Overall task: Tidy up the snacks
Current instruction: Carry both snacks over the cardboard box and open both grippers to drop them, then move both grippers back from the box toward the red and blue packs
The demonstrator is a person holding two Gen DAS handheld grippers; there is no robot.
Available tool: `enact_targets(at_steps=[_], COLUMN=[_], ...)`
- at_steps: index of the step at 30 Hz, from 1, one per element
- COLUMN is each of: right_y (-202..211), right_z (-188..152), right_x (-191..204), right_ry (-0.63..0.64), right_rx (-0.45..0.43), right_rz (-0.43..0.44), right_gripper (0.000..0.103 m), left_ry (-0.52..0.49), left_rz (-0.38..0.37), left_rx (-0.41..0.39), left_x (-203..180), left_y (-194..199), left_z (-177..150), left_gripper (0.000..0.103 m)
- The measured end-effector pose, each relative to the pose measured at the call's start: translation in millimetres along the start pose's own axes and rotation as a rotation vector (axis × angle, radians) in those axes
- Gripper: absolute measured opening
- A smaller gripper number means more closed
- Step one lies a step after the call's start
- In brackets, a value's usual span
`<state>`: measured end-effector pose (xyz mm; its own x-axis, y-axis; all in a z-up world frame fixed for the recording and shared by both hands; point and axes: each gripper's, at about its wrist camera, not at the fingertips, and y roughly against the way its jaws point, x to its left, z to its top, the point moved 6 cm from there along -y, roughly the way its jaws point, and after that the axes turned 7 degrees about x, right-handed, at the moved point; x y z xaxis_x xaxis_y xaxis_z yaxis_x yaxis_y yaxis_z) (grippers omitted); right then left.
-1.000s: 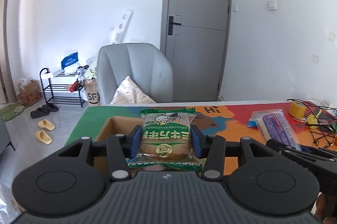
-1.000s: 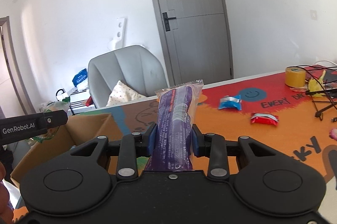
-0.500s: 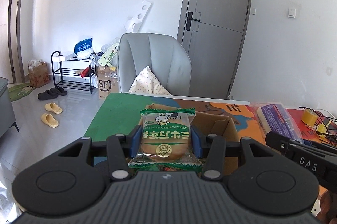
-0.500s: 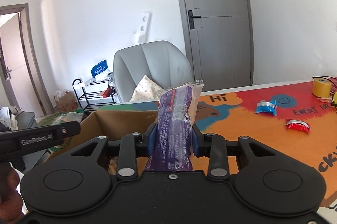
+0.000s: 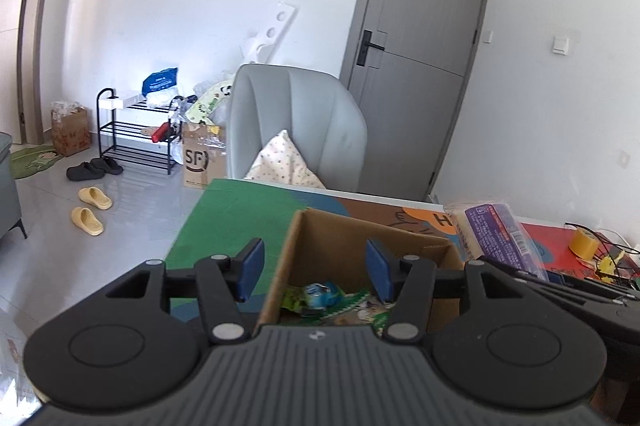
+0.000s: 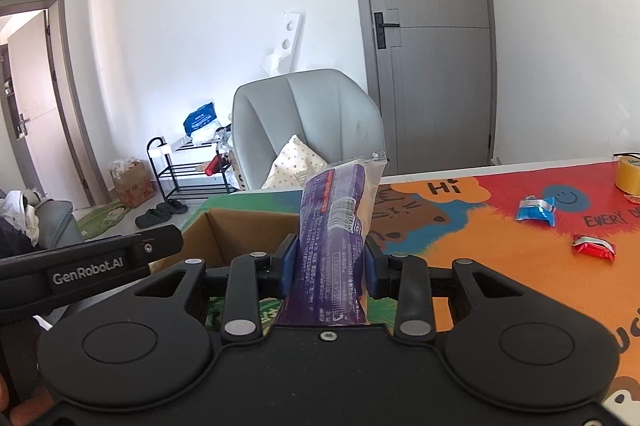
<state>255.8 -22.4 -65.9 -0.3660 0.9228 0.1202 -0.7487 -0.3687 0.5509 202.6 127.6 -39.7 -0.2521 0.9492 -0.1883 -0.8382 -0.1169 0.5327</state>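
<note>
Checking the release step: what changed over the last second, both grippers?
The left gripper has just opened its jaws and let go of the green snack pack, which now lies in the cardboard box below. Both views swung left, toward the box. Unchanged: the right gripper stays clamped on the purple snack pack.

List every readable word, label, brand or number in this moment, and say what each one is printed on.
"GenRobot.AI": side of the black left gripper.
"SF": brown cardboard carton on the floor.
"Hi": colourful printed table mat.
"EVERY D", cut off at the picture's edge: same mat.
Barcode and fine print on the long purple snack packet held in the right gripper: too small to read.
Snack wrappers in the open cardboard box: unreadable.
</note>
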Motion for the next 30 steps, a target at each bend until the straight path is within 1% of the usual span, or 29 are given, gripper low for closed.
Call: enact_targets(at_steps=[1,3,5,8,9,10,11,12,14,17,20,25,30], right_y=[-1,-4,-5,-6,-6,-6,-5,-4,3,9,11,17,26], right_z=[1,2,3,5,6,6,7,7,8,10,6,-4,-12], right_x=[3,10,15,19,20,20,20,20,20,15,7,-12,-35], right_ry=[0.007,0.015,0.016,0.015,0.014,0.010,0.006,0.004,0.007,0.004,-0.007,-0.028,-0.055], right_rx=[0.000,0.001,0.005,0.002,-0.001,-0.006,-0.007,-0.007,-0.033,-0.045,-0.038,-0.026,-0.023], right_rz=[0.003,0.009,0.017,0.014,0.010,0.005,0.001,0.000,0.006,-0.008,-0.021,-0.047,-0.082], right_gripper=[0.034,0.034,0.034,0.035,0.036,0.040,0.055,0.065,0.065,0.065,0.066,0.069,0.076], left_ry=[0.004,0.010,0.018,0.035,0.040,0.045,0.050,0.052,0.053,0.049,0.033,0.007,-0.023], left_rz=[0.007,0.027,0.041,0.045,0.047,0.048,0.048,0.046,0.042,0.038,0.031,0.021,0.010], left_rx=[-0.003,-0.009,-0.014,-0.015,-0.015,-0.016,-0.016,-0.017,-0.021,-0.024,-0.026,-0.014,-0.002], left_x=[5,12,19,26,27,28,29,29,28,24,16,-1,-23], left_y=[2,5,7,9,9,9,10,10,11,12,13,11,9], left_z=[0,1,1,2,2,2,2,2,2,1,0,-5,-11], left_gripper=[0.055,0.059,0.060,0.063,0.065,0.066,0.067,0.067,0.068,0.070,0.075,0.079,0.084])
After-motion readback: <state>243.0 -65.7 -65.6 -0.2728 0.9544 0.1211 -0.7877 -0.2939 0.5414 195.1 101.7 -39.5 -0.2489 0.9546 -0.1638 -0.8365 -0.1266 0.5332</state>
